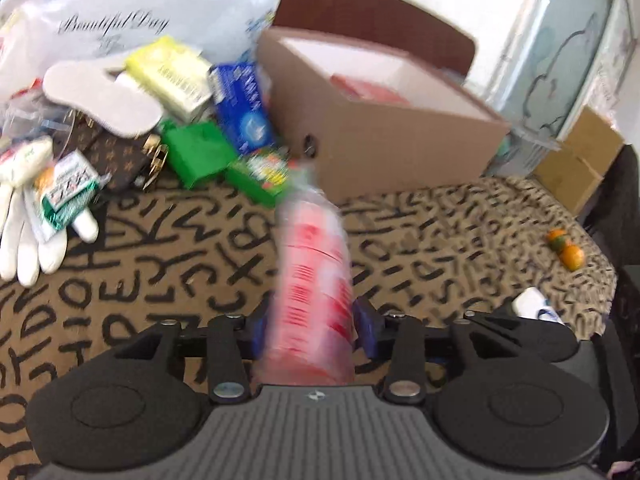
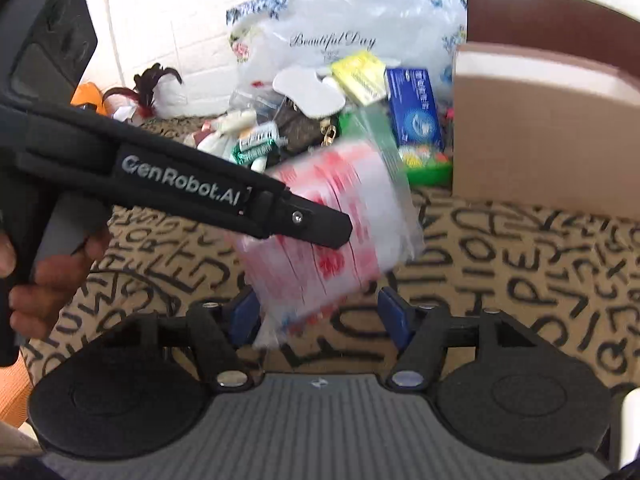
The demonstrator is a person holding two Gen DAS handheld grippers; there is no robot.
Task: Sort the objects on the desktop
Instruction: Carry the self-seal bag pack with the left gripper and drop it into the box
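My left gripper (image 1: 308,320) is shut on a red-and-white plastic packet (image 1: 314,276), held above the patterned cloth and pointing toward the open cardboard box (image 1: 400,148). The packet is blurred. In the right wrist view the same packet (image 2: 332,232) hangs in front of my right gripper (image 2: 320,312), which is open, with the packet's lower edge between its blue pads (image 2: 390,314) without being clamped. The left gripper's black body (image 2: 180,184) crosses that view from the left. The box (image 2: 540,128) stands at the right there.
A pile lies at the back left: white gloves (image 1: 28,236), a white insole (image 1: 100,96), a yellow pack (image 1: 172,76), a blue box (image 1: 244,108), green packs (image 1: 200,152), a brown patterned pouch (image 1: 116,156), a plastic bag (image 1: 120,12). An orange toy (image 1: 566,250) lies at right.
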